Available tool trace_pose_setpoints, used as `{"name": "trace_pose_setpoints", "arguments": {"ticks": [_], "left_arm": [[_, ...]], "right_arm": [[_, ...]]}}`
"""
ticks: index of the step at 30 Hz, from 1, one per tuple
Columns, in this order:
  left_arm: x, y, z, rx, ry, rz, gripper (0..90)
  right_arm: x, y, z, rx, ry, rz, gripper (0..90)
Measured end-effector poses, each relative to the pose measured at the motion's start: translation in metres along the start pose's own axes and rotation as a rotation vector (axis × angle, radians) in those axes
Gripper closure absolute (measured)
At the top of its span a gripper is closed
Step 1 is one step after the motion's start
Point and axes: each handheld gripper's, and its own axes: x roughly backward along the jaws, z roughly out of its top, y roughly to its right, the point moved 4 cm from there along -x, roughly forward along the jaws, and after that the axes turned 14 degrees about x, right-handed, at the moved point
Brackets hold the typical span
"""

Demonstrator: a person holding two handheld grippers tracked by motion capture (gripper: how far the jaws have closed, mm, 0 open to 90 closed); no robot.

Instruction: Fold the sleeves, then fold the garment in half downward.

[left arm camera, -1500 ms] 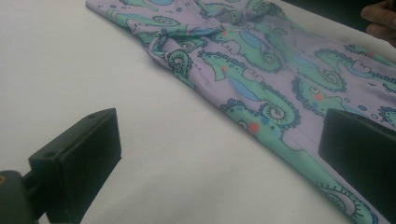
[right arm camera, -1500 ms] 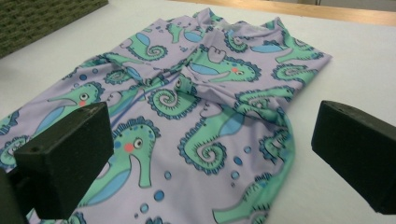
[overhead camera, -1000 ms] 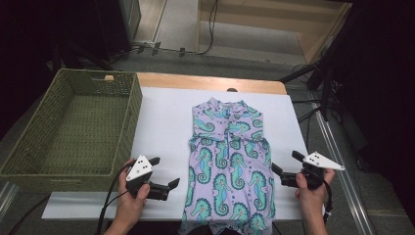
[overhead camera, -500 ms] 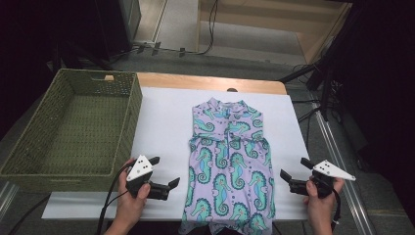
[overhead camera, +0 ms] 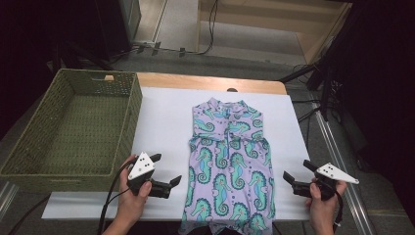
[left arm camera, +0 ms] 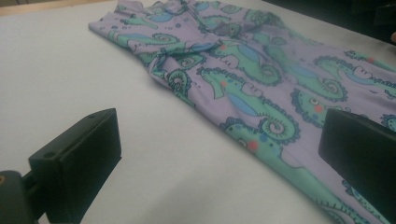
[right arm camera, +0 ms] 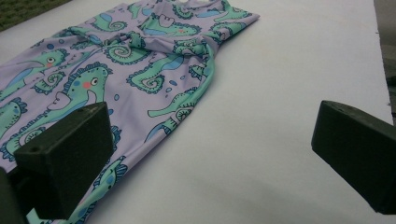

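Both grippers sit low at the near edge of the white table cover point(overhead camera: 161, 117), one on each side of the seahorse-print dress point(overhead camera: 227, 166), and both have their jaws spread wide with nothing between them. That dress lies flat and face up in the middle of the cover, its long axis running straight away from the person: collar at the far end, hem spilling over the near edge. A woven green basket point(overhead camera: 36, 161) stands well apart to the left and takes no part yet.

From the left gripper point(overhead camera: 166, 171) the dress lies to the right, its side edge just beside the jaw tips; in the left gripper view one jaw already overlaps the lilac fabric point(left arm camera: 261, 93). From the right gripper point(overhead camera: 297, 172) the dress lies to the left, near but with a strip of bare cover between. So the left is the closer of the two, by my reading.

Against the frame half a second ago, the left gripper has not moved; the right has dropped a little toward the near edge
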Motion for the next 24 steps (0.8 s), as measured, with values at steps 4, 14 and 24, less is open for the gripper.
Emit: {"name": "trace_pose_setpoints", "arguments": {"ticks": [4, 14, 24], "left_arm": [[-0.002, 0.003, 0.008, -0.009, 0.007, -0.007, 0.0], [-0.016, 0.005, 0.03, -0.011, 0.001, -0.022, 0.0], [-0.035, 0.0, 0.043, 0.012, 0.003, -0.027, 0.0]], "right_arm": [[0.001, 0.0, 0.0, -0.004, 0.006, 0.004, 0.0], [0.0, 0.0, 0.0, -0.01, 0.013, 0.012, 0.0], [0.0, 0.0, -0.001, -0.011, 0.018, 0.018, 0.0]]}}
